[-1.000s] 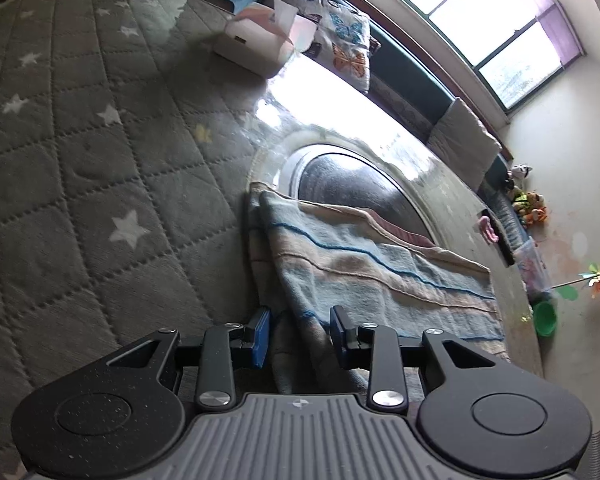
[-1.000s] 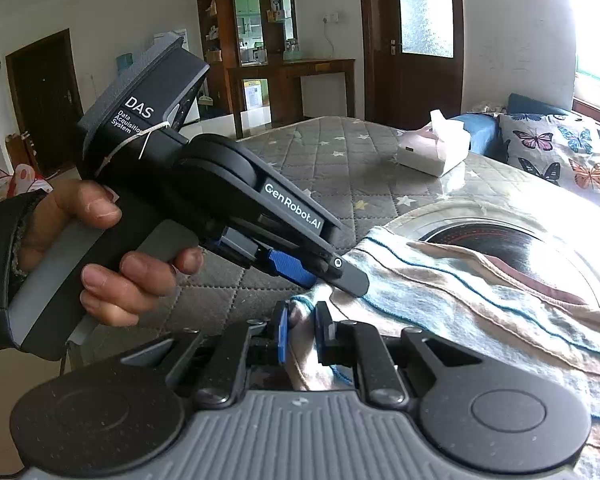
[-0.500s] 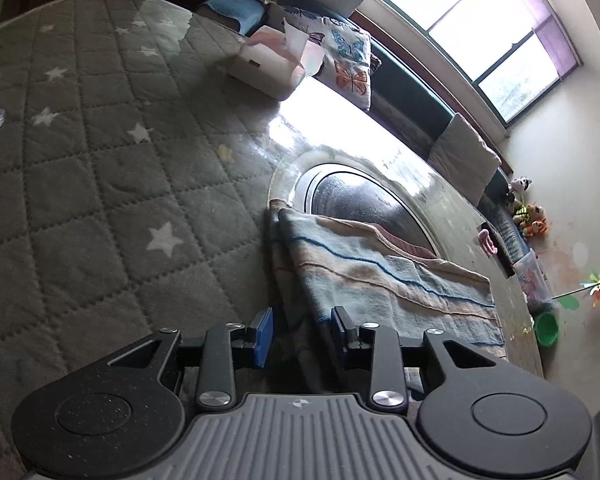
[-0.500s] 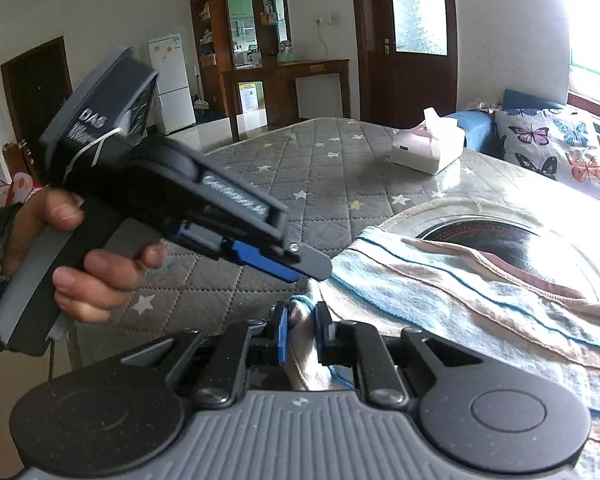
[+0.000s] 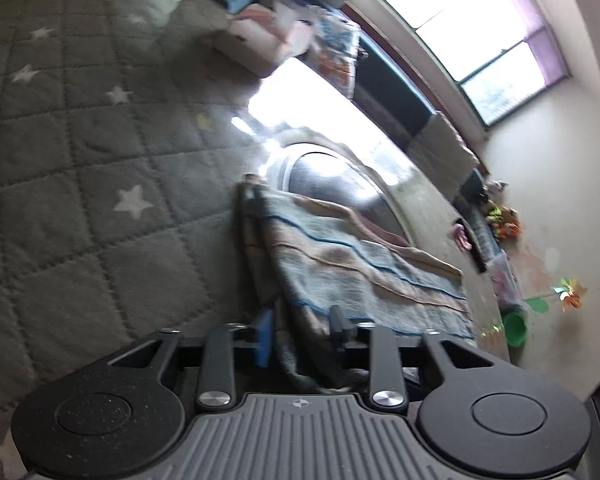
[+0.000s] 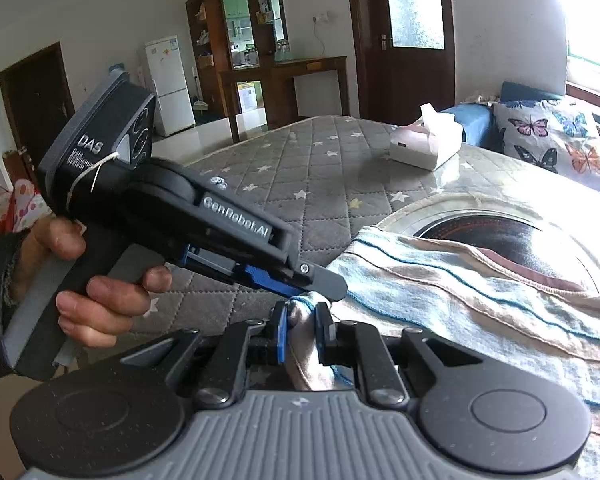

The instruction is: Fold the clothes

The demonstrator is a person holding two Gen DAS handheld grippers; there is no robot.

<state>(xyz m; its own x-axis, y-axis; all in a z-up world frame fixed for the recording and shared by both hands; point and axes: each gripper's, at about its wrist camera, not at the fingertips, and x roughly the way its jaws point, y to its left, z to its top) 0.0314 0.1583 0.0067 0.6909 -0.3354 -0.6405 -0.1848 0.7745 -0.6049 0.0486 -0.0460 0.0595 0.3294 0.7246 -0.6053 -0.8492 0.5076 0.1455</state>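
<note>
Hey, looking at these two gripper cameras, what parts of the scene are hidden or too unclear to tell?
- Left wrist view: motion blur smears the tissue box, so its details are unreadable.
- Left wrist view: whether the left gripper actually pinches the striped garment; its fingers stand apart with cloth between.
- Right wrist view: the garment's near edge, covered by the right gripper body.
- Right wrist view: the garment's right side, cut off by the frame edge.

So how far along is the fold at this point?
Early. The striped garment already lies doubled in layers on the quilted cover. In hand: the right gripper has its jaws shut on a bunched corner, while the left gripper has jaws apart with cloth between them, gripping nothing. Left: carry the corner over, flatten, finish folding.
</note>
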